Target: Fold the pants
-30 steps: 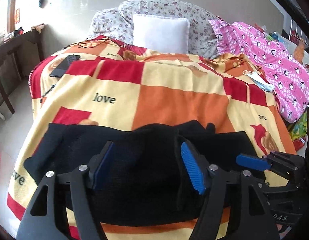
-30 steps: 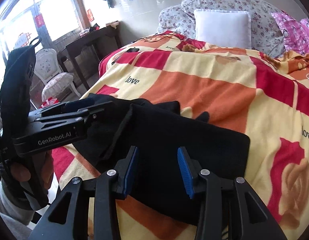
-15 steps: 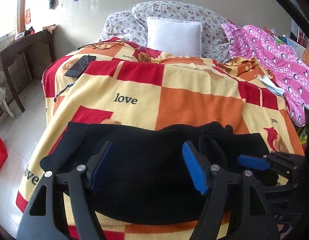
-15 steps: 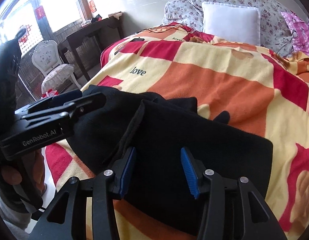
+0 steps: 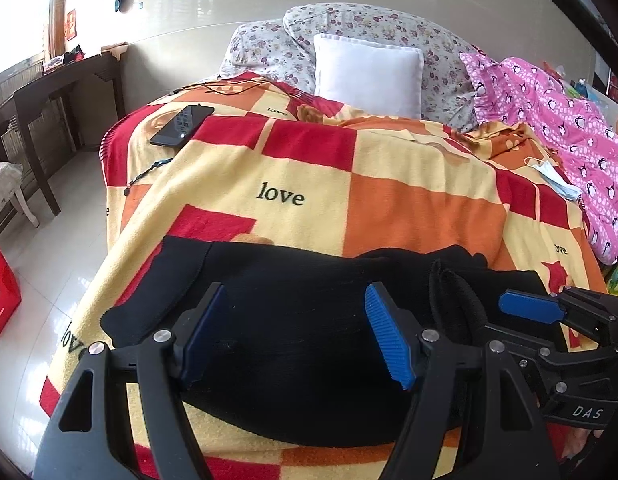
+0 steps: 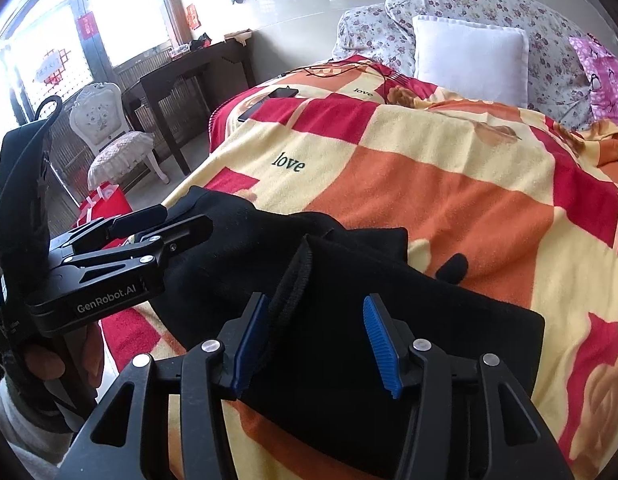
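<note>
Black pants [image 5: 293,344] lay long from side to side just under both wide-open grippers, left gripper [image 5: 297,336] and right gripper [image 6: 315,340], about equally near.

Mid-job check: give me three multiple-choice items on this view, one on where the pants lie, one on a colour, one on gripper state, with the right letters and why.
1. Where do the black pants lie?
A. on the near end of the checked blanket
B. on the dark table
C. against the white pillow

2. What colour are the gripper pads?
A. red
B. blue
C. green

3. How do the left gripper and right gripper stand?
A. both shut on cloth
B. left shut, right open
C. both open, holding nothing

Answers: 1 A, the pants cover the blanket's near edge, far from the white pillow. 2 B, ribbed blue pads show in both views. 3 C, pants show through wide gaps between the pads.
</note>
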`<action>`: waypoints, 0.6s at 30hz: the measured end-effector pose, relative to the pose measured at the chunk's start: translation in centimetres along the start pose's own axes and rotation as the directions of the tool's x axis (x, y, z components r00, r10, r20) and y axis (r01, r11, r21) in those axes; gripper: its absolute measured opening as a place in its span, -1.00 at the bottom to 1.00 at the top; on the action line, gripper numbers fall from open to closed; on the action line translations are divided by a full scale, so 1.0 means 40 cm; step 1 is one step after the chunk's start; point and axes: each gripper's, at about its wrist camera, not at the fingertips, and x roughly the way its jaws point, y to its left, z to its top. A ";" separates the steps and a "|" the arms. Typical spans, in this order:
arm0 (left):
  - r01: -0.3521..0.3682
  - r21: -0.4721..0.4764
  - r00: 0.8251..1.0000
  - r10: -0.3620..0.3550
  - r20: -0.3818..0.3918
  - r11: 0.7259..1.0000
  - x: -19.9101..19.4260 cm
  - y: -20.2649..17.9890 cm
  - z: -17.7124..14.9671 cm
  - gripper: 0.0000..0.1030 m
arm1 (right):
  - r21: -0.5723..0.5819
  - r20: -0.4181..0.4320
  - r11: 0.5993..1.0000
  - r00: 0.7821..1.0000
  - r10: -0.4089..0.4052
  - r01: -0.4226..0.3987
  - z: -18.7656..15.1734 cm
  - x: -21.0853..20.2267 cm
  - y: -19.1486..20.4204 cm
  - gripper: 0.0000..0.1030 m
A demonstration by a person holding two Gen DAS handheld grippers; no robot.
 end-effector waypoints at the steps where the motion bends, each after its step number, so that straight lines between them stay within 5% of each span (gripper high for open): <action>1: -0.001 -0.002 1.000 0.001 -0.001 1.000 0.000 0.001 -0.001 0.37 | -0.002 -0.001 1.000 1.000 0.001 -0.001 0.000 0.000 0.002 0.02; 18: -0.002 -0.011 1.000 0.002 -0.020 1.000 0.009 0.011 -0.011 0.37 | -0.013 -0.003 1.000 1.000 0.011 -0.011 0.016 0.011 0.015 0.09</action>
